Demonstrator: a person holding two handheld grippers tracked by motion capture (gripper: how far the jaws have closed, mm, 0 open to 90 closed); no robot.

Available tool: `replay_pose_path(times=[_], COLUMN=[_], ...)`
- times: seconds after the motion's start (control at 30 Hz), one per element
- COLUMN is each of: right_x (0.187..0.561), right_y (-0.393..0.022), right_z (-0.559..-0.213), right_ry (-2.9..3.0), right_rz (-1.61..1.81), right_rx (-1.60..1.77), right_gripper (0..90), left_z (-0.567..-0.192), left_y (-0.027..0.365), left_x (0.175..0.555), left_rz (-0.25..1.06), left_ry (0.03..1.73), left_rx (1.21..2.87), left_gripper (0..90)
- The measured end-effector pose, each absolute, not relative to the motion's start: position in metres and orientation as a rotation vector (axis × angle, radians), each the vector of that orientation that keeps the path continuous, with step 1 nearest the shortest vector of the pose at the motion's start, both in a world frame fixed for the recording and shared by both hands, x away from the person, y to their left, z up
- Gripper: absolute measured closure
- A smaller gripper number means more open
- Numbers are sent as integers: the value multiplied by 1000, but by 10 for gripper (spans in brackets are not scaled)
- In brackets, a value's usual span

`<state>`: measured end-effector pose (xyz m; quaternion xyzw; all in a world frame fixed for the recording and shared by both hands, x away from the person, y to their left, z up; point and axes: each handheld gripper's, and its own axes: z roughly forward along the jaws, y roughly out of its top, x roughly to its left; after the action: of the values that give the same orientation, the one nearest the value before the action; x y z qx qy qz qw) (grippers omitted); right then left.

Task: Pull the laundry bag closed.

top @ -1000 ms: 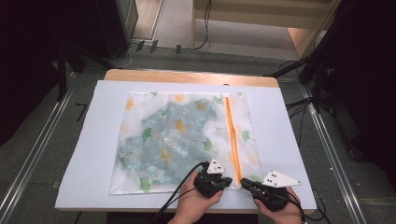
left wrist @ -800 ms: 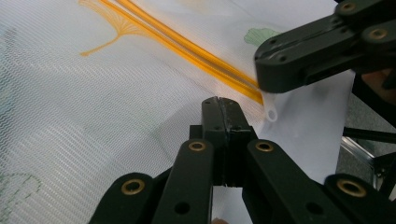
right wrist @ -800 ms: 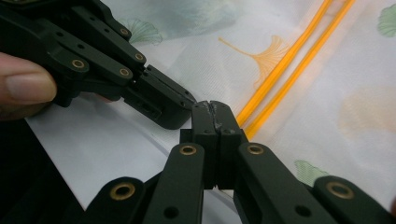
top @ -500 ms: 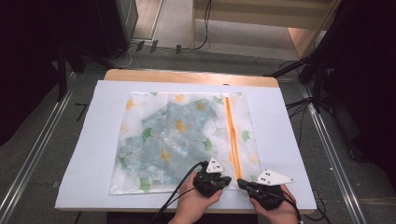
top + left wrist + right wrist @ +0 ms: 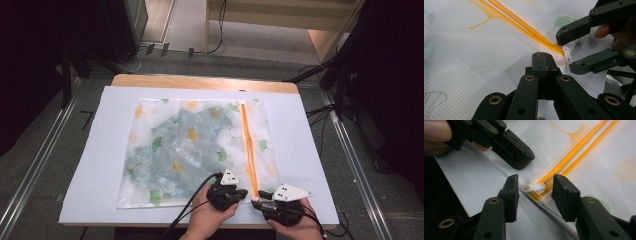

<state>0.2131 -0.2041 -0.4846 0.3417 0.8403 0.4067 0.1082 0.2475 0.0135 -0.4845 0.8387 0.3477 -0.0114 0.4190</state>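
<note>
At the near edge of the desk [image 5: 90, 165]: two claws at the mesh bag's zipper end.

Left claw [image 5: 243, 192] is fully closed, its jaws pinching the mesh bag [image 5: 195, 145] just beside the orange zipper [image 5: 248, 145]. Right claw [image 5: 534, 188] has just been opening; its jaws stand apart either side of the white zipper pull [image 5: 534, 187], pads clear of it.

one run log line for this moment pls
left tongs: shut, pinning mesh bag edge | right tongs: just opened, white zipper pull between jaws, not gripped | orange zipper: closed
</note>
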Motion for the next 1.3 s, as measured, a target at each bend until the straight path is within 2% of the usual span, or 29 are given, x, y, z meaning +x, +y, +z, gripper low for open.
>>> replay_pose_path(times=[0.1,0.2,0.23,0.37,0.57,0.77,0.97,1.0,1.3], right_x=[212,212,212,214,217,221,222,222,227], right_y=[-205,-204,-204,-207,-206,-200,-202,-201,-201], right_z=[-483,-479,-478,-477,-475,-480,-481,-480,-475], right_ry=[2468,2453,2445,2430,2387,2414,2424,2416,2377], right_rz=[1194,1226,1234,1250,1243,1159,1206,1197,1193], right_rx=[973,985,1003,1063,1142,1184,1258,1275,1370], right_gripper=[684,717,783,870,889,838,857,900,900], left_z=[-485,-485,-484,-485,-485,-484,-484,-484,-484], left_y=[13,13,13,13,12,10,8,8,7], left_x=[248,247,247,247,246,244,240,240,239], left_rz=[-31,-30,-27,-28,-25,-34,-31,-38,-30], left_ry=[865,860,853,852,839,786,736,737,721], left_rx=[2106,2108,2113,2111,2117,2140,2157,2159,2172], left_gripper=[900,900,900,900,900,900,900,900,900])
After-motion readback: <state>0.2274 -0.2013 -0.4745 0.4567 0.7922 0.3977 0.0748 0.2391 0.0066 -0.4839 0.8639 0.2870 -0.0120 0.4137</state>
